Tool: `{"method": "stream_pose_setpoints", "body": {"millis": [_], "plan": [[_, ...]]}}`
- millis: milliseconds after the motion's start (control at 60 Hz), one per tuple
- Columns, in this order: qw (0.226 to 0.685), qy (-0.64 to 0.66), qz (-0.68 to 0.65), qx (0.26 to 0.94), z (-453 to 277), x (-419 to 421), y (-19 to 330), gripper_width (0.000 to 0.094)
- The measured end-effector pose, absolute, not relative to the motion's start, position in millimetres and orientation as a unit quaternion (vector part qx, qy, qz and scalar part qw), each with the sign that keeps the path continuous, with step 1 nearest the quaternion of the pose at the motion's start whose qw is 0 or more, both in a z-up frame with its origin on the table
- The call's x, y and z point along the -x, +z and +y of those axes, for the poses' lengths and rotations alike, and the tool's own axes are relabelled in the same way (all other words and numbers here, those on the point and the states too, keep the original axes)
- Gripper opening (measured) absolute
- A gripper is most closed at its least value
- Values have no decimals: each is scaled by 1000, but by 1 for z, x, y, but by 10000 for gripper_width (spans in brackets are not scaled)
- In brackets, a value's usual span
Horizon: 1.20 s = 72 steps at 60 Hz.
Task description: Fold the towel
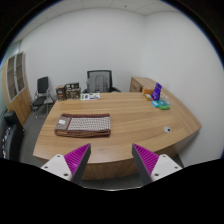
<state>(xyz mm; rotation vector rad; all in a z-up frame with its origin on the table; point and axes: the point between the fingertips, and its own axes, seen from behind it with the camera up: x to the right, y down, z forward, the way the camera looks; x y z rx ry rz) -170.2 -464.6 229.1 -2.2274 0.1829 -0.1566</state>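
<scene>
i have the gripper (111, 162) raised well back from the table, its two fingers spread wide with nothing between them; the magenta pads (76, 159) face each other across an open gap. just beyond the fingertips runs the near curved edge of a large wooden table (140, 125), light brown, with a dark base under it. on the left part of the tabletop, well ahead of the left finger, lies the towel (84, 125): a flat rectangular piece, pale with a dark brown border, resting on its own and untouched. whether it is already folded i cannot tell from here. toward the right side of the tabletop sits a small pale object (167, 130) that i cannot make out. farther off, near the far right end of the table, stands a purple and blue item (156, 93), and at the far edge lie some papers or a book (91, 96). beyond the table a dark office chair (99, 80) faces it, another chair (41, 94) stands far left, and a wooden cabinet (15, 82) lines the left wall.
</scene>
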Motion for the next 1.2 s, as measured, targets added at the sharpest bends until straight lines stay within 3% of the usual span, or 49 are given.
{"method": "stream_pose_setpoints", "body": {"millis": [367, 550, 717, 767, 933, 983, 1017, 1033, 1200], "plan": [[437, 15, 19, 899, -274, 416, 128, 865], [431, -6, 18, 902, -181, 456, 69, 864], [395, -25, 31, 918, -134, 460, 6, 832], [389, -29, 40, 920, -126, 457, -5, 781], [392, -66, 21, 917, -110, 450, -6, 458], [388, -69, 7, 919, -107, 450, -6, 303], [386, -84, 6, 919, -106, 443, -5, 116], [386, -93, 7, 918, -106, 437, -3, 72], [376, -82, -6, 923, -105, 440, -4, 50]]}}
